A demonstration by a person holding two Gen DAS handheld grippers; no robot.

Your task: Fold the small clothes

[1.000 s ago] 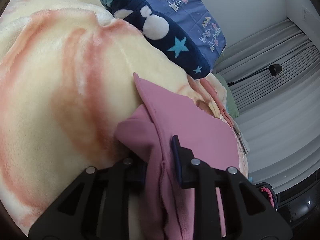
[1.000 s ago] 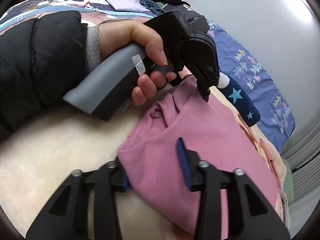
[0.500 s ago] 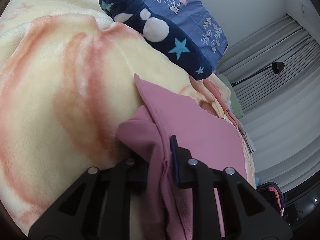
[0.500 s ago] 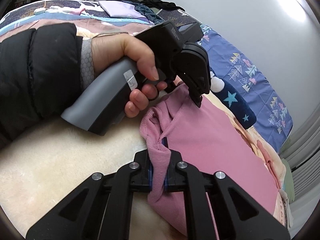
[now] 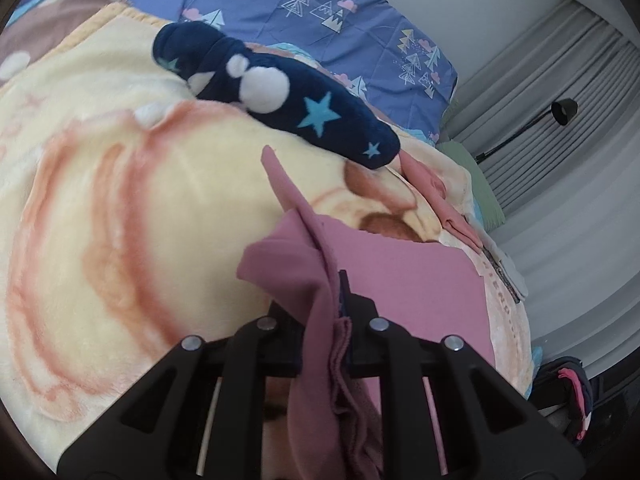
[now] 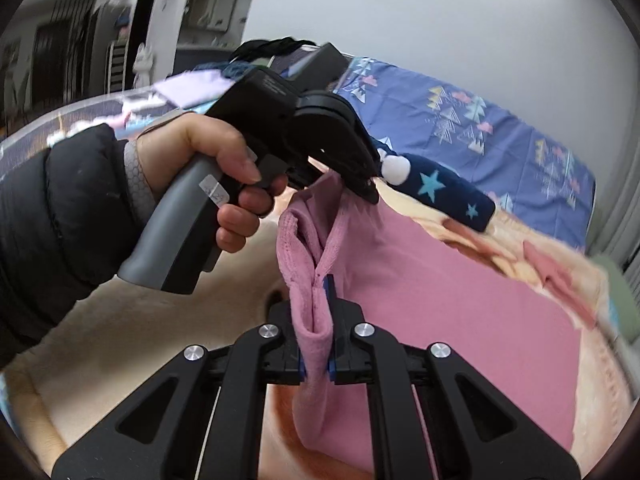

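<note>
We observe both grippers clamped on the pink garment (image 6: 440, 280): left gripper (image 5: 320, 312) and right gripper (image 6: 316, 320) each pinch an edge raised above the cream fleece blanket (image 5: 120, 200); the rest lies flat.

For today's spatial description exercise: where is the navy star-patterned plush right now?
The navy star-patterned plush lies on the cream blanket in the left wrist view, beyond the pink garment, near the blue bedsheet.

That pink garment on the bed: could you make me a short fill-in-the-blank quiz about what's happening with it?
1. Both hand-held grippers are shut on the ____ garment.
2. The dark blue plush bears light blue ____.
3. The garment lies on a cream and ____ fleece blanket.
4. The left hand-held gripper is held by a hand in a ____ sleeve.

Answers: pink; stars; orange; black
</note>
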